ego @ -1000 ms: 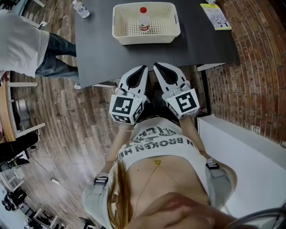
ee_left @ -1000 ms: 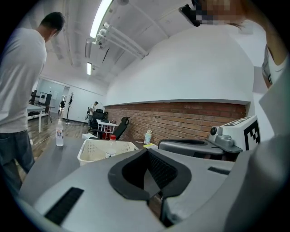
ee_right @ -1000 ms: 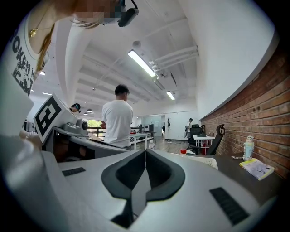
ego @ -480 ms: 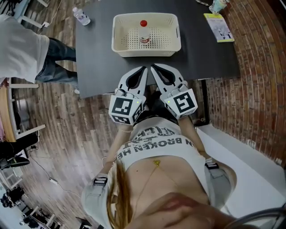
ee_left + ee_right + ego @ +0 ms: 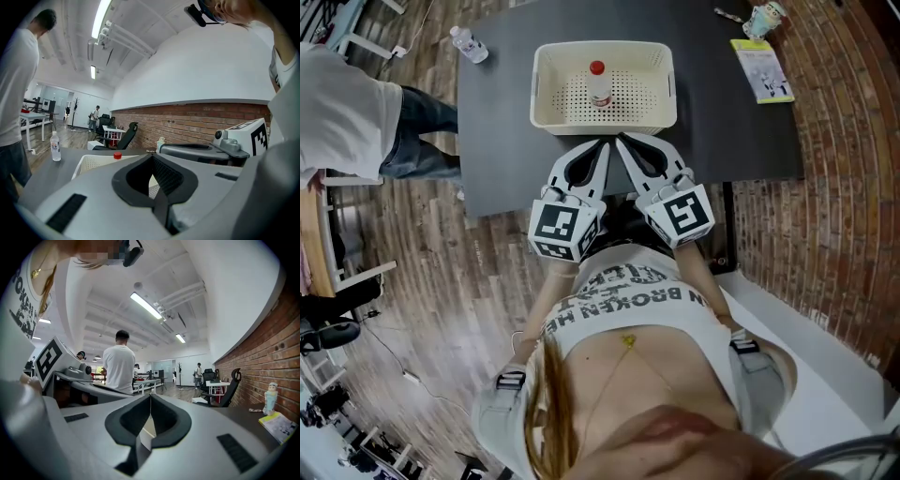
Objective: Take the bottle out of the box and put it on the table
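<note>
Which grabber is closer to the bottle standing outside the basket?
Left. The left gripper points at the basket, right of the bottle; the right gripper sits beside it, farther right.

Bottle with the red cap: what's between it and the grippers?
Only the cream box's near wall and some of its holey floor, the head view shows. The bottle stands inside; the left gripper and right gripper point at that wall from outside.

Open-topped basket [image 5: 602, 125] mid-table, bare table [image 5: 502, 131] both sides, bystander [image 5: 347, 117] at left edge
</note>
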Demonstrator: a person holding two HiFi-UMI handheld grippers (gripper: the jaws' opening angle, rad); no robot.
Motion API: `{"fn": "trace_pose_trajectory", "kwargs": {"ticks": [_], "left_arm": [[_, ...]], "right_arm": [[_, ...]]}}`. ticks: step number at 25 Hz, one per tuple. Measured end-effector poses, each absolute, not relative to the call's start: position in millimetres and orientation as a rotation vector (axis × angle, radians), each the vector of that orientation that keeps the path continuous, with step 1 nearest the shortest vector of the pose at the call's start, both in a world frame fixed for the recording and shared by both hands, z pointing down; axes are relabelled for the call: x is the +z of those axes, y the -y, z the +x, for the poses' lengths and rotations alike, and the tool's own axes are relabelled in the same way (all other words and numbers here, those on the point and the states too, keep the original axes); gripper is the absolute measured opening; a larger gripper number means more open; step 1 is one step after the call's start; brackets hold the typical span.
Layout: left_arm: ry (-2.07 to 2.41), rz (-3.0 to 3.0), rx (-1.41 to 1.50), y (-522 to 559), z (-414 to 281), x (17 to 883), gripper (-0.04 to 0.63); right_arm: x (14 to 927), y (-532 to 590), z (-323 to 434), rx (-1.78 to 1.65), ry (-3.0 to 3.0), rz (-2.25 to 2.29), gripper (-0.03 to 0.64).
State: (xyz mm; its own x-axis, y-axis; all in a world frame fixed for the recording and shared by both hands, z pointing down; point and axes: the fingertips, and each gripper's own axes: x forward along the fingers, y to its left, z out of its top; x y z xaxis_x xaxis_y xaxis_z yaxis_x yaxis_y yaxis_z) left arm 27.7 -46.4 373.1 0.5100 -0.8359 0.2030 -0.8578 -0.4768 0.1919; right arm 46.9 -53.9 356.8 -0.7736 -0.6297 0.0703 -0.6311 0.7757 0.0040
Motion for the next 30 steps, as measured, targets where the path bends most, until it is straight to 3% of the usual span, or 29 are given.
{"fn": "trace_pose_trajectory", "kwargs": {"ticks": [30], "left_arm": [[1.53, 2.408, 0.139, 142, 60, 382, 0.006]], "right_arm": [[372, 155, 88, 0.045, 2.889, 0.952, 0.009]]}}
